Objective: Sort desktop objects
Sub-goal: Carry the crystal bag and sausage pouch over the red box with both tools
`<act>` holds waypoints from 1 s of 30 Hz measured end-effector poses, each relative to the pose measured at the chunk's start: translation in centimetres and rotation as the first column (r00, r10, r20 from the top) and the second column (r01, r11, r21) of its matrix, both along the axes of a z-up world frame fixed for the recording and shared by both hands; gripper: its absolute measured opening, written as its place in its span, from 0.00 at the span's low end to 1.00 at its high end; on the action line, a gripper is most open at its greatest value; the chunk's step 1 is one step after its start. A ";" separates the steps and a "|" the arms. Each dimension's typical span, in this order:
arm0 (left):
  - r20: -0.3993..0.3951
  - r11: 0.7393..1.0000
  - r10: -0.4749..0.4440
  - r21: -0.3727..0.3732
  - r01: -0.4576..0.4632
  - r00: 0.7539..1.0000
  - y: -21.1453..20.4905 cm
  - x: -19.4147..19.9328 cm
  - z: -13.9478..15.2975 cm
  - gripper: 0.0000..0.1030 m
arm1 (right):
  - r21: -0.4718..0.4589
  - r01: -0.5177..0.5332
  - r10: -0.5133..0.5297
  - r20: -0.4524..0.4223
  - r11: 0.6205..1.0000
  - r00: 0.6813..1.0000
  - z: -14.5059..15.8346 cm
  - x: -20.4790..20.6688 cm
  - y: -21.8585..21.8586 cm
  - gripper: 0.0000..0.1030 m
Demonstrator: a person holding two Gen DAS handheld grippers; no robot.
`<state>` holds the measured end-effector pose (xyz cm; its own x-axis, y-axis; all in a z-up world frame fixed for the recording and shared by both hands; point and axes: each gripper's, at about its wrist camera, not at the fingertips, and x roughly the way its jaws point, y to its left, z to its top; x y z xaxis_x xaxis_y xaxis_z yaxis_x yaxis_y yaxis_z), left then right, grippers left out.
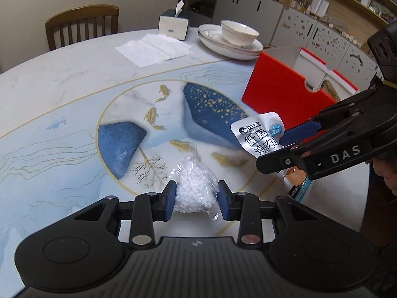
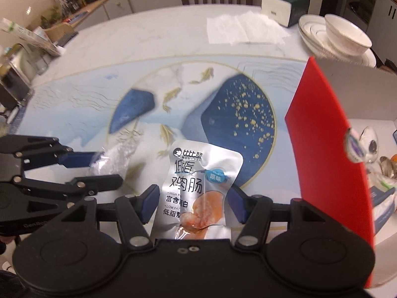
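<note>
A clear plastic bag of small white beads [image 1: 196, 186] sits between the blue pads of my left gripper [image 1: 197, 195], which is shut on it just above the painted table [image 1: 74, 79]. The right wrist view shows that bag [image 2: 116, 154] in the left gripper [image 2: 106, 171] at the left edge. My right gripper [image 2: 192, 201] is shut on a silver chicken-sausage packet [image 2: 198, 181], held upright off the table. The left wrist view shows the packet [image 1: 258, 134] pinched by the right gripper [image 1: 273, 151] at the right. A red open box [image 2: 322, 149] stands to the right.
The red box [image 1: 278, 92] holds several small items. Stacked white plates with a bowl [image 1: 230, 39], a tissue box [image 1: 175, 23] and a flat paper napkin [image 1: 153, 48] lie at the far side. A wooden chair [image 1: 82, 27] stands behind the table; cabinets and shelves line the back wall.
</note>
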<state>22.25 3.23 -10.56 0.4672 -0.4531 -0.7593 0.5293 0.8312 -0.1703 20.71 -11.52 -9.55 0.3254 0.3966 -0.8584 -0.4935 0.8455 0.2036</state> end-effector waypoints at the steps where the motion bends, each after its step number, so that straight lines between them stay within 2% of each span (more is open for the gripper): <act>1: 0.001 1.000 0.006 -0.007 -0.006 1.000 -0.2 -0.1 0.4 0.33 | 0.010 -0.004 0.004 0.010 1.000 1.000 0.5 -0.1 -0.3 0.58; 14: 0.081 0.998 0.006 -0.067 0.000 0.997 -5.6 -1.6 5.4 0.33 | 0.110 0.019 -0.031 0.113 0.994 0.993 5.9 0.6 -6.5 0.58; 30: 0.120 0.998 -0.027 -0.061 0.034 0.992 -14.6 -2.0 7.8 0.33 | 0.156 0.101 -0.125 0.150 0.983 0.981 6.4 3.0 -16.7 0.58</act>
<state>20.22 -11.38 -2.79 0.5375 -0.5136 -0.6688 0.5740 0.8039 -0.1561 23.68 -28.22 -3.12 0.5028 0.4675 -0.7270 -0.4325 0.8643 0.2566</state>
